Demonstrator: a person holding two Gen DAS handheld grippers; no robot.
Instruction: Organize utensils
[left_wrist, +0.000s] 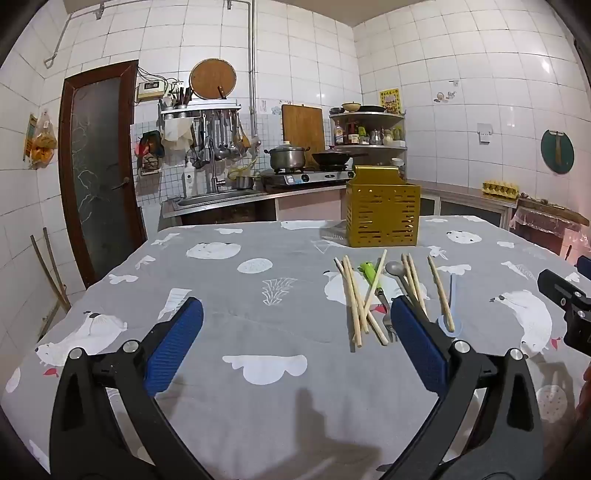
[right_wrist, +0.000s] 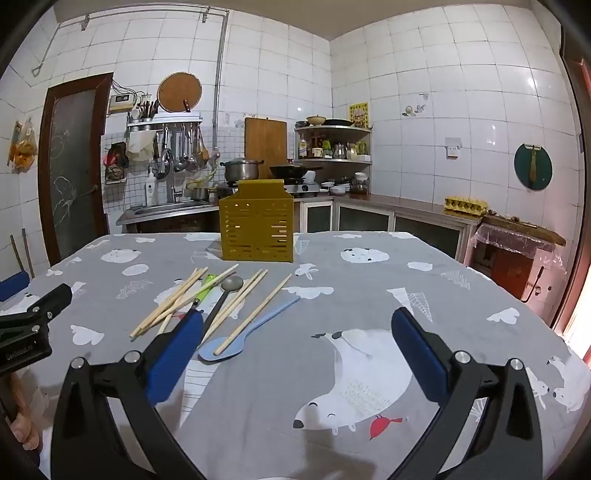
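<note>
Hovering both claws over the tablecloth (left_wrist: 258, 325), left gripper (left_wrist: 295, 314) and right gripper (right_wrist: 297, 325) spread wide, nothing btwn pads. Chopsticks (left_wrist: 352, 295), spoons and green-handled utensil (right_wrist: 205, 288) lie loose mid-frame; yellow holder (right_wrist: 256, 229) upright just behind, center.

Brightness: I get an evenly lit, bright kitchen in both wrist views.
Glare: white spots on the wall tiles (right_wrist: 532, 83), upper right.
Shadows: soft, dark patches on the tabletop (left_wrist: 258, 295) below each gripper; light probably from overhead.
Distortion: strong fisheye bending, black corners.
Focus: sharp centre, softer edges.
</note>
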